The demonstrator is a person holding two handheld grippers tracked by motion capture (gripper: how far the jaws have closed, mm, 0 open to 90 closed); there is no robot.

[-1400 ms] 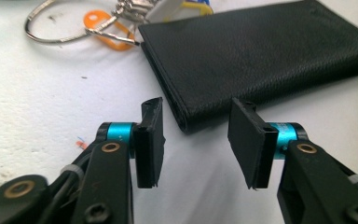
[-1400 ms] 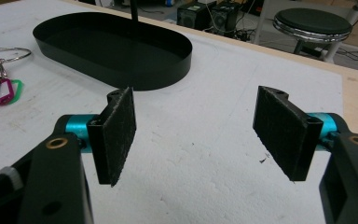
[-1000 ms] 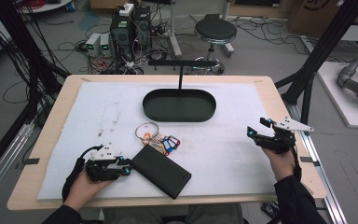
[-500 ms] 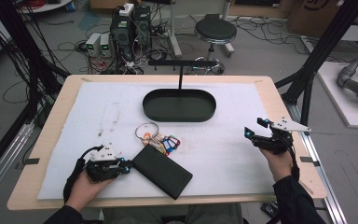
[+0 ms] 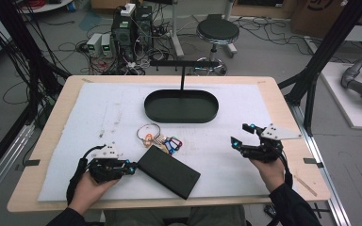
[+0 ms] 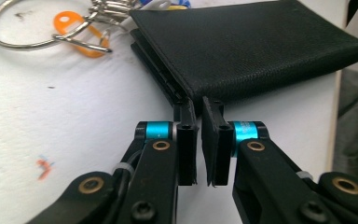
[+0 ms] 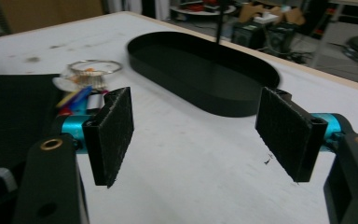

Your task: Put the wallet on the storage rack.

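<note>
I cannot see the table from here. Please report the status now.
Left tool closing on black wallet corner. Right tool open, holding nothing. Key ring touches wallet's far edge.

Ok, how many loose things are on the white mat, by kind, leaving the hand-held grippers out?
Flat black textured wallet: 1
Bunch of keys on a large metal ring with coloured tags: 1
Shallow black oval tray: 1
Total: 3
</note>
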